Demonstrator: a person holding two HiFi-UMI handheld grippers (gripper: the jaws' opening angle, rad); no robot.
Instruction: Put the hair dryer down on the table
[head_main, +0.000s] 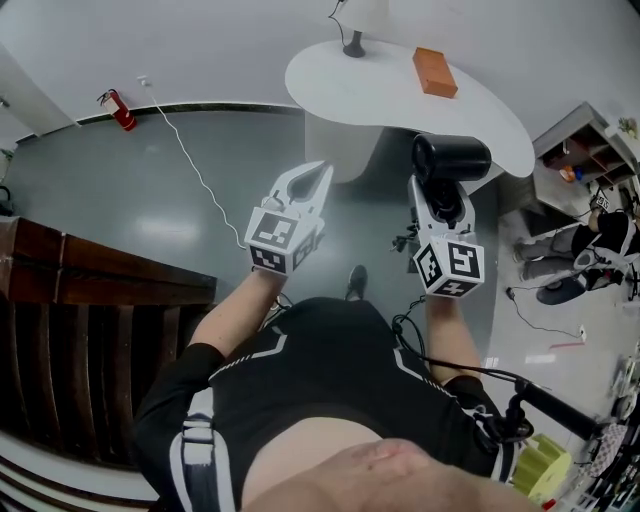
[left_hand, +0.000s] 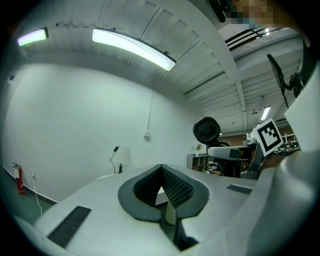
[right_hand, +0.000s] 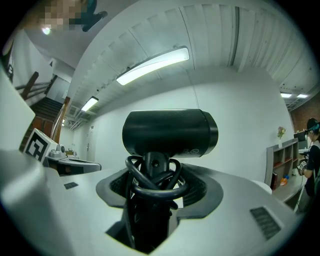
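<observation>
A black hair dryer (head_main: 452, 158) stands upright in my right gripper (head_main: 440, 195), held in the air just short of the near edge of the white curved table (head_main: 400, 95). In the right gripper view the dryer's barrel (right_hand: 170, 132) lies crosswise above the jaws. My right gripper (right_hand: 152, 187) is shut on the handle, which has the black cord wound around it. My left gripper (head_main: 312, 180) hangs to the left at about the same height. Its jaws (left_hand: 162, 187) are shut with nothing between them. From the left gripper view the dryer's rear grille (left_hand: 206, 131) shows at the right.
An orange box (head_main: 435, 72) and a lamp base (head_main: 353, 45) sit on the table. A red fire extinguisher (head_main: 118, 108) stands by the far wall, with a white cable (head_main: 190, 160) trailing across the grey floor. Dark wooden furniture (head_main: 90, 290) is at the left, and a seated person (head_main: 600, 240) at the right.
</observation>
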